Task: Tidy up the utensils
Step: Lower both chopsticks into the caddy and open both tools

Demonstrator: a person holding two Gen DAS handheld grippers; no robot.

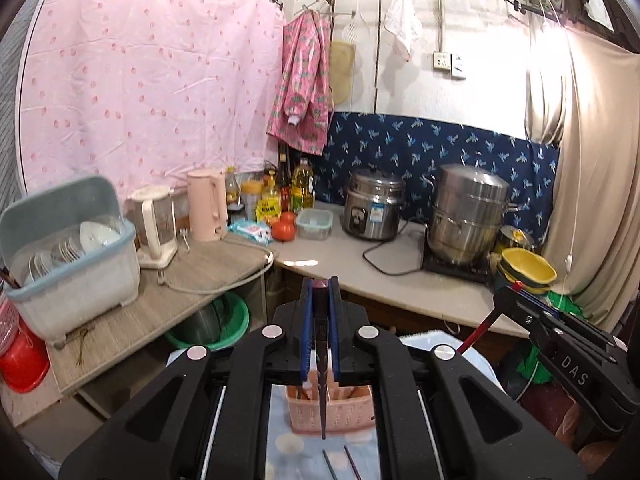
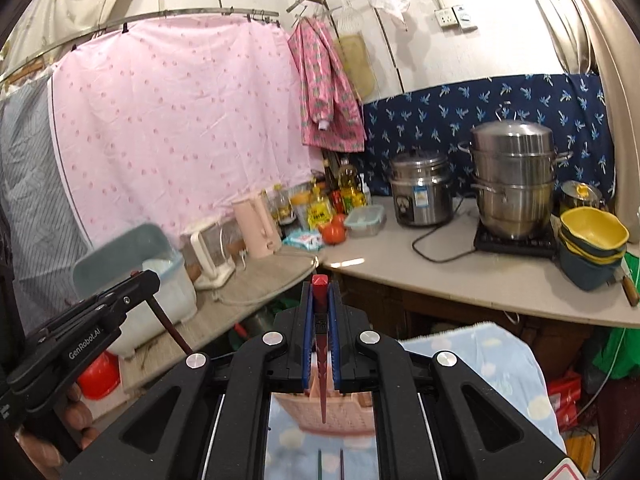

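Left hand-held gripper [image 1: 321, 286] clamps a dark chopstick [image 1: 322, 380] (right [image 2: 320, 286]: red chopstick [image 2: 321, 368]).

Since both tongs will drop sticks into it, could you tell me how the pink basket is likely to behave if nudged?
The pink basket looks like thin perforated plastic, so probably light and easy to slide on the blue cloth. It stands fairly tall and holds upright utensils, so a sideways knock from the dark chopstick in the left tongs might tip it.
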